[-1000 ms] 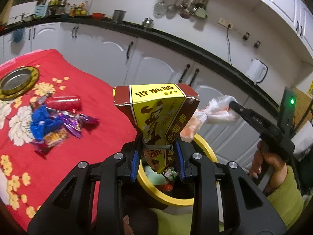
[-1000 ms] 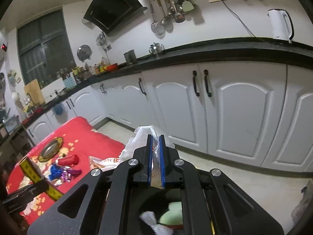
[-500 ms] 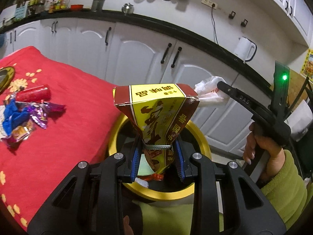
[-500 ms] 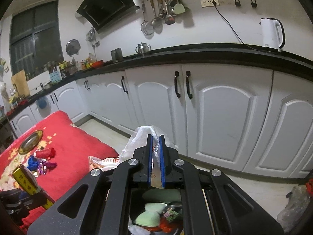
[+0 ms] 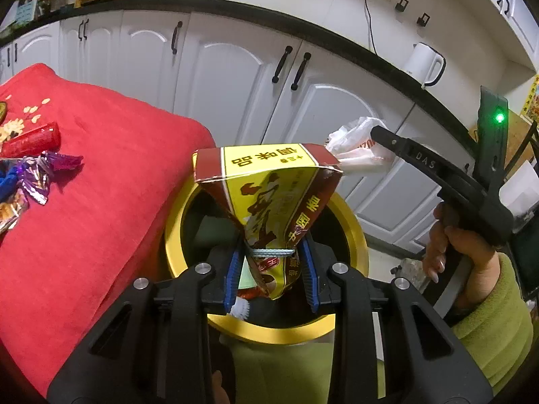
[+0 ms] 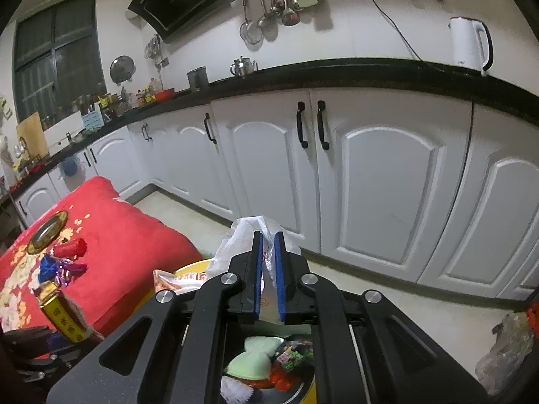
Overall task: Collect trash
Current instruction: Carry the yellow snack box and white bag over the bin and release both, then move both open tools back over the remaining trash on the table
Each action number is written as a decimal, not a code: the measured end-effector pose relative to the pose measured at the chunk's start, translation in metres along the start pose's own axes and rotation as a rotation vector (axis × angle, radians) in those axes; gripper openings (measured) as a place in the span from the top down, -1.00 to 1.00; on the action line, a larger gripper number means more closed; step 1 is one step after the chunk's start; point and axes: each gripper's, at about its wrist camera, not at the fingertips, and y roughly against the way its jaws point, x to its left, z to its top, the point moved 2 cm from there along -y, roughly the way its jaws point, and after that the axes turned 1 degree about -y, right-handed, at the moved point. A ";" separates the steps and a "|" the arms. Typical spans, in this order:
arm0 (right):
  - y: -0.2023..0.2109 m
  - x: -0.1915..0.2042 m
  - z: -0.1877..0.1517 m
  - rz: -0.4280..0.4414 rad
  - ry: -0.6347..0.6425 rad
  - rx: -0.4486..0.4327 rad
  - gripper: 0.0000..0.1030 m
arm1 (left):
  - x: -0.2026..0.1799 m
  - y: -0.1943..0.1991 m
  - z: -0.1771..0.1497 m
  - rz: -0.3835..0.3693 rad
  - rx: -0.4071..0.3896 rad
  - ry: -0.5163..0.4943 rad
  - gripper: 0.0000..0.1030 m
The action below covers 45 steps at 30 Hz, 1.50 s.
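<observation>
My left gripper (image 5: 271, 271) is shut on a crushed yellow and brown seasoning box (image 5: 269, 198) and holds it over the yellow-rimmed trash bin (image 5: 353, 232). The box also shows in the right wrist view (image 6: 62, 316). My right gripper (image 6: 268, 272) is shut on a white plastic bag (image 6: 247, 235) above the same bin, whose rim shows at the left (image 6: 188, 269). The bag also shows in the left wrist view (image 5: 357, 144). The bin holds green pieces and wrappers (image 6: 259, 360).
A red flowered tablecloth (image 5: 101, 202) covers the table left of the bin. On it lie a red tube (image 5: 32, 139), purple and blue wrappers (image 5: 37, 175) and a metal dish (image 6: 47, 232). White cabinets (image 6: 370, 175) stand behind. A bag (image 6: 505, 346) lies on the floor at right.
Both grippers have moved right from the table to over the bin, which now sits more fully under the box. Both still hold their items.
</observation>
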 end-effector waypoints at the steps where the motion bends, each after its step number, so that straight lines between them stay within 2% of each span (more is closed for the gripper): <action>1: -0.001 0.000 0.000 0.006 -0.004 0.004 0.81 | 0.000 -0.001 0.000 0.003 0.007 0.000 0.54; 7: -0.005 0.006 -0.004 0.048 -0.011 0.030 0.80 | 0.001 -0.001 -0.002 0.012 0.023 0.004 0.53; 9: -0.006 0.007 -0.005 0.064 -0.016 0.040 0.74 | 0.002 -0.001 -0.001 0.017 0.025 0.013 0.27; 11: -0.006 0.007 -0.005 0.078 -0.025 0.047 0.63 | 0.006 0.001 -0.001 0.024 0.023 0.029 0.13; 13: -0.005 0.007 -0.004 0.087 -0.035 0.046 0.44 | 0.009 0.004 -0.001 0.031 0.017 0.041 0.00; 14: -0.005 0.007 -0.004 0.089 -0.038 0.045 0.40 | 0.011 0.004 -0.001 0.033 0.014 0.047 -0.14; 16: -0.003 0.007 -0.003 0.090 -0.042 0.042 0.32 | 0.014 0.006 -0.001 0.032 0.009 0.061 -0.26; 18: -0.001 0.008 -0.002 0.090 -0.046 0.037 0.27 | 0.017 0.009 0.000 0.037 0.000 0.075 -0.58; 21: 0.000 0.008 0.000 0.092 -0.051 0.032 0.22 | 0.021 0.014 0.001 0.049 -0.017 0.090 -0.78; 45: 0.027 0.062 0.011 0.215 0.036 -0.005 0.11 | 0.060 0.081 0.022 0.199 -0.213 0.141 -0.78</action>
